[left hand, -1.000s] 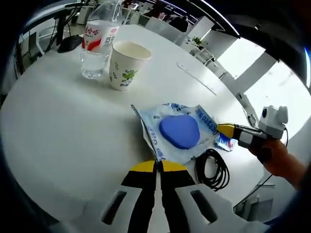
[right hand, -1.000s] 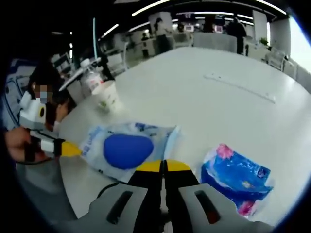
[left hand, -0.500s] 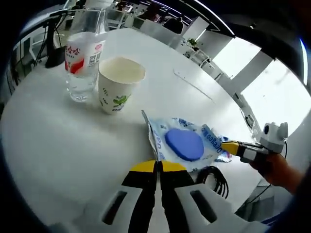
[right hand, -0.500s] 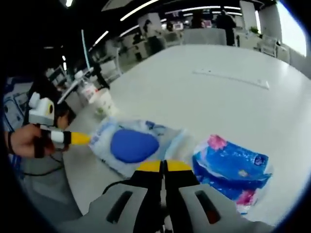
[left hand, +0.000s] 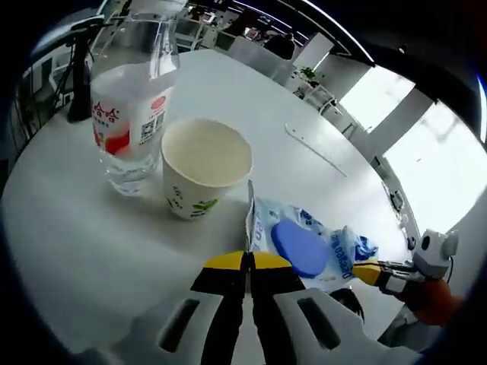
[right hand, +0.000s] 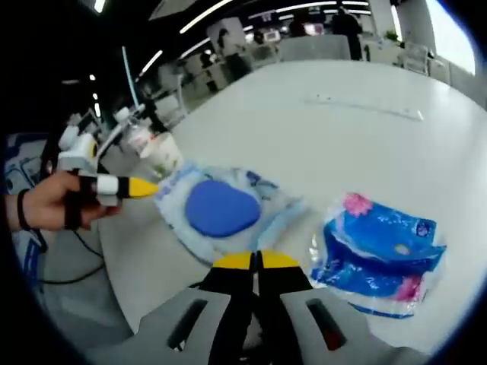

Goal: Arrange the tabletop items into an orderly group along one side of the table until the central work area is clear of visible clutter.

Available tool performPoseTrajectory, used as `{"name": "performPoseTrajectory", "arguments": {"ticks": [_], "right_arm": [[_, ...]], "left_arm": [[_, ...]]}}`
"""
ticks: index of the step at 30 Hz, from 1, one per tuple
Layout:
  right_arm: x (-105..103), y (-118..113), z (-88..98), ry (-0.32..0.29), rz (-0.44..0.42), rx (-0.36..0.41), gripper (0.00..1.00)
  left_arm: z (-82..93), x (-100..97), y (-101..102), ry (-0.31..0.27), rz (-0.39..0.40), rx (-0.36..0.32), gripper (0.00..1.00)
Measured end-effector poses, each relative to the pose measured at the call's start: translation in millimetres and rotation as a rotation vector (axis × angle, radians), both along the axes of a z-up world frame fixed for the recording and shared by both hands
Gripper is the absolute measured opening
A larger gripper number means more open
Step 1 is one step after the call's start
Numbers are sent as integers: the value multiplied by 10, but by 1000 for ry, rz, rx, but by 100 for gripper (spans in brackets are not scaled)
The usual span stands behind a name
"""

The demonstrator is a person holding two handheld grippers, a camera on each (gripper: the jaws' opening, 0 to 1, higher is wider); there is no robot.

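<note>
Clenched jaws on both sides: the left gripper (left hand: 247, 262) pinches the edge of the wet-wipe pack (left hand: 304, 245), whose corner rises straight from between the yellow tips in the left gripper view; in the right gripper view the right gripper (right hand: 256, 262) also has its jaws pressed together, apparently nipping the near edge of the same wet-wipe pack (right hand: 224, 211), though the contact is partly hidden. From the left jaws the pack's long axis runs out toward 3 o'clock, ending at the other gripper's yellow tip. Just beyond the left jaws, at 11 o'clock, stands the paper cup (left hand: 204, 175), close to the pack's corner, and touching or nearly touching it farther out at 10 o'clock is the water bottle (left hand: 133, 114). In the right gripper view the blue tissue packet (right hand: 380, 255) lies at 2 o'clock, apart from the pack. My judgement: the pack is being carried to the cup and bottle, the left hand nearer that group. White table (right hand: 319, 129) stretches beyond.
</note>
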State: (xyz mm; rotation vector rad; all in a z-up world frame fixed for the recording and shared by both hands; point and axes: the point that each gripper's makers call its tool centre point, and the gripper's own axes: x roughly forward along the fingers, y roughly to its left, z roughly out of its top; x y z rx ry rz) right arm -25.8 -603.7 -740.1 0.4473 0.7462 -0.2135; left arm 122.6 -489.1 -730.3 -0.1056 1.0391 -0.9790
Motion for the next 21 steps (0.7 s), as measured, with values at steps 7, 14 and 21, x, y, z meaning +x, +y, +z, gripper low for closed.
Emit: {"name": "performPoseTrajectory", "arguments": {"ticks": [7, 14, 21], "right_arm": [[45, 20, -57, 13, -26, 20, 0], [122, -13, -78, 23, -18, 19, 0], [160, -46, -102, 9, -52, 50, 0]], "left_arm": [[-123, 27, 62, 30, 40, 9, 0], [-155, 143, 20, 43, 78, 4, 0], [-153, 210, -14, 57, 117, -18, 0]]}}
